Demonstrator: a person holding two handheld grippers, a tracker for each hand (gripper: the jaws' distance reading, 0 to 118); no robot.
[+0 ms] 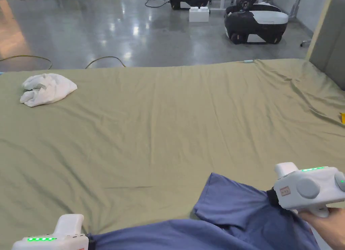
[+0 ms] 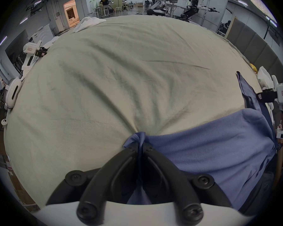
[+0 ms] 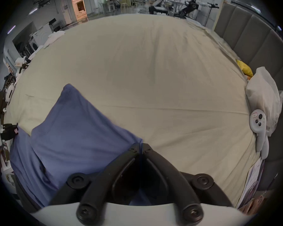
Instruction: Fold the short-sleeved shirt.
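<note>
Lying bunched at the near edge of the olive-green bed sheet (image 1: 151,133), the blue short-sleeved cotton shirt (image 1: 232,210) is being pinched at two points: the left hand-held gripper (image 2: 140,145) is clamping a gathered edge, the right hand-held gripper (image 3: 141,146) a corner. Drawing both apart evenly, keeping the fabric taut, should spread it flat for folding.

Both my grippers clamped, low at the near edge

My left gripper (image 2: 140,145) sits near-left, jaws pinched together on blue cloth. My right gripper (image 3: 140,146) is farther right and slightly higher, jaws closed on fabric too, my right hand (image 1: 325,227) wrapped under its handle.
</note>
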